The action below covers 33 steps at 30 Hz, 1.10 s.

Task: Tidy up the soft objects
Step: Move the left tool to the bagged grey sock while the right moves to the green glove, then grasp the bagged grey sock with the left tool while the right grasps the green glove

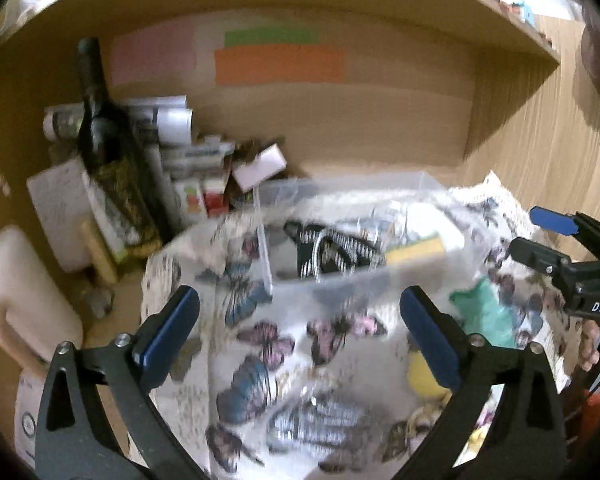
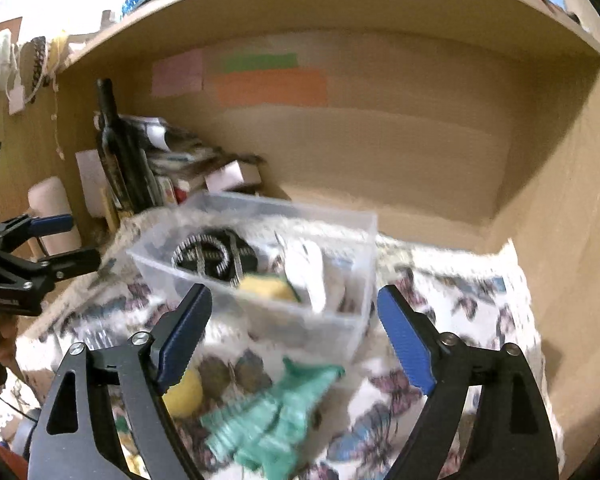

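Both tools stand wide with nothing between their jaws: the left gripper (image 1: pixel 300 336) over the butterfly cloth (image 1: pixel 284 360), the right gripper (image 2: pixel 296 332) just short of the near wall of the clear plastic bin (image 2: pixel 340 320). The bin holds a black-and-white striped piece (image 2: pixel 212 256) and a yellow sponge (image 2: pixel 266 288), while a teal soft toy (image 2: pixel 272 412) and a yellow ball (image 2: pixel 184 396) lie on the cloth before it. Clutter and a dark bottle (image 1: pixel 96 120) crowd the left of the shelf (image 2: pixel 420 152); its right half lies open up to the side wall.

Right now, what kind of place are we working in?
Probably a home desk or shelf nook: a wooden alcove with sticky notes on its back wall, a dark bottle beside stacked boxes, and a clear bin on butterfly-print cloth.
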Tool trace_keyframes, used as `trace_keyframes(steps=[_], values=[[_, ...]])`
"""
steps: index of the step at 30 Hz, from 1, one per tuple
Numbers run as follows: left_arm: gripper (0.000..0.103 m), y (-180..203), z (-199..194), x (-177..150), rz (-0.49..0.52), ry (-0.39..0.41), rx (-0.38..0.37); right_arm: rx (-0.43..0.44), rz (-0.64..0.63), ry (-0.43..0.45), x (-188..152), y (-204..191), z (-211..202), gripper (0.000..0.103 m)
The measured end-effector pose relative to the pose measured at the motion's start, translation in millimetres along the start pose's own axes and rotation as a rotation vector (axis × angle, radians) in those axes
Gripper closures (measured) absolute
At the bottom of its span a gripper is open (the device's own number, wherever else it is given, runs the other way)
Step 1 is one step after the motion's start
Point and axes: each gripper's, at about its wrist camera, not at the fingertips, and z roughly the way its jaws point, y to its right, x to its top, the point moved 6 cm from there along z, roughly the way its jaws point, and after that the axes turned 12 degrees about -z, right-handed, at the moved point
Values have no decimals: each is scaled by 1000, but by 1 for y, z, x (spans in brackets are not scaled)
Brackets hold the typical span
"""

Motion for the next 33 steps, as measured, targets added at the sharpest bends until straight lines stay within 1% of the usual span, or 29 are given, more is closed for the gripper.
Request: trace_keyframes(steps=[5, 9, 12, 14, 16, 18, 19, 21, 22, 24, 25, 26, 27, 29, 30, 32, 33], values=[[1, -6, 4, -35, -26, -63, 22, -9, 31, -71, -31, -3, 5, 20], [1, -11, 13, -59, -67, -134, 23, 34, 75, -142, -57, -8, 14, 20], [1, -13, 19, -73, -79, -165, 22, 65, 99, -179, -72, -14, 22, 21], [1, -15, 24, -82, -86, -190, 22, 65, 100, -193, -79, -17, 25, 22], [1, -16, 28, -90, -106, -217, 15, 74, 97, -203, -84, -21, 27, 28], [1, -16, 32, -94, -124, -238, 0, 86, 93, -218, -88, -24, 30, 41], [1, -15, 34, -95, -129, -243, -6, 92, 89, -226, -89, -25, 31, 44], [1, -14, 34, -96, -129, -235, -13, 100, 78, -239, -91, -28, 33, 55], [1, -13, 34, -96, -132, -231, -21, 101, 72, -240, -91, -29, 33, 57], [9, -10, 34, -97, -136, -228, -42, 107, 66, -237, -92, -31, 33, 69], [20, -8, 34, -97, -123, -226, -56, 111, 68, -234, -93, -31, 33, 71], [30, -6, 33, -97, -107, -226, -66, 108, 68, -230, -93, -30, 32, 76], [33, -4, 32, -98, -93, -228, -74, 104, 68, -225, -93, -30, 31, 80], [46, -3, 31, -98, -86, -228, -85, 94, 71, -215, -92, -29, 31, 83], [49, -3, 30, -98, -87, -228, -87, 92, 75, -210, -91, -28, 30, 84], [59, -6, 28, -96, -100, -225, -92, 89, 88, -196, -90, -26, 27, 85], [61, -8, 27, -95, -111, -223, -98, 86, 89, -190, -89, -25, 26, 86]])
